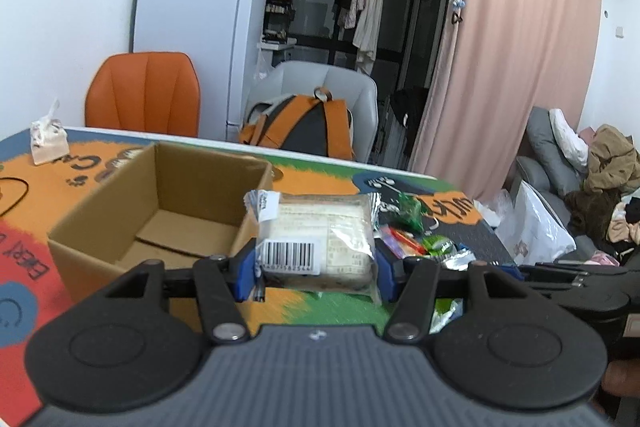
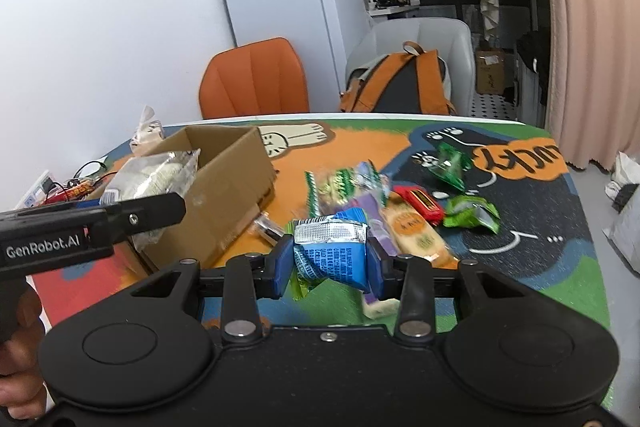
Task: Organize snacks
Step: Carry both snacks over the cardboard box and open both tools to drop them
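Carrying snacks toward the cardboard box [image 1: 160, 203], the left gripper [image 1: 316, 267] clamps a clear-wrapped cake [image 1: 316, 235] beside its rim while the right gripper [image 2: 328, 259] pinches a blue packet [image 2: 330, 251] above the pile, so next comes reaching over the opening and releasing.

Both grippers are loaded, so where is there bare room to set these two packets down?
The cardboard box shows a bare floor. The mat is bare between the box and the snack pile, and along the far edge. The pile itself is crowded. The left gripper holds the clear bread packet; the right gripper holds the blue packet.
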`<state>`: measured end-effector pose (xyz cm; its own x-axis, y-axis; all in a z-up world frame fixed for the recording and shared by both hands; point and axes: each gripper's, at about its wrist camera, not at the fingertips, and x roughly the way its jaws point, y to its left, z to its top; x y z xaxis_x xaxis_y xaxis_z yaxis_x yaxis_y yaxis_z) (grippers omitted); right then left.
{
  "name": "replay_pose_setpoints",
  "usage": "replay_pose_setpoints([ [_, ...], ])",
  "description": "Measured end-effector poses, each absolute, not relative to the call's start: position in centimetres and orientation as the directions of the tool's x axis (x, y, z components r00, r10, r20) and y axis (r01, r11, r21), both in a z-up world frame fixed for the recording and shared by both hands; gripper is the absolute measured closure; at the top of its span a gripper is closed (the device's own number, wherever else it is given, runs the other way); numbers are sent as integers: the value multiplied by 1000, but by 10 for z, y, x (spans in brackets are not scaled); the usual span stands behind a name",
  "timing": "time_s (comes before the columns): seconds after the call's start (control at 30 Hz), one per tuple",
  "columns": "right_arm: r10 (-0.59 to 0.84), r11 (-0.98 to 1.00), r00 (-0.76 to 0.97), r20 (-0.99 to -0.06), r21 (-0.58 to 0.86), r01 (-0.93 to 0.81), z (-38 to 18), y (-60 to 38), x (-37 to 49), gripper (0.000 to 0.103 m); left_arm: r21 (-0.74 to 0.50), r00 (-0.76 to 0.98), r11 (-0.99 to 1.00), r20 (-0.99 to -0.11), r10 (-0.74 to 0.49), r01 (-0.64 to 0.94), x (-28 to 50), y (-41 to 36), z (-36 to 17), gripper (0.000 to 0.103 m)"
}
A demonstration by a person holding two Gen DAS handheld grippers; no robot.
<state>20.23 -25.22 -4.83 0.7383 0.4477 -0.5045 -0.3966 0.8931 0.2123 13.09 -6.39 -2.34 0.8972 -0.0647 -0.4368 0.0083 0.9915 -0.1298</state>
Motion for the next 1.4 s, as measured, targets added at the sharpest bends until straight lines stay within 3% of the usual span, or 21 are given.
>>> replay_pose_setpoints([
  [0.83,529,846,723,-444,217,-487,-19,-181,229,64,-145,905,980,-420,64,-136,156,17,-10,47],
  [1.4,563,823,691,-453,231,-519,-10,-132,258,64,-191,858,966,-511,52,-172,198,69,-23,46],
])
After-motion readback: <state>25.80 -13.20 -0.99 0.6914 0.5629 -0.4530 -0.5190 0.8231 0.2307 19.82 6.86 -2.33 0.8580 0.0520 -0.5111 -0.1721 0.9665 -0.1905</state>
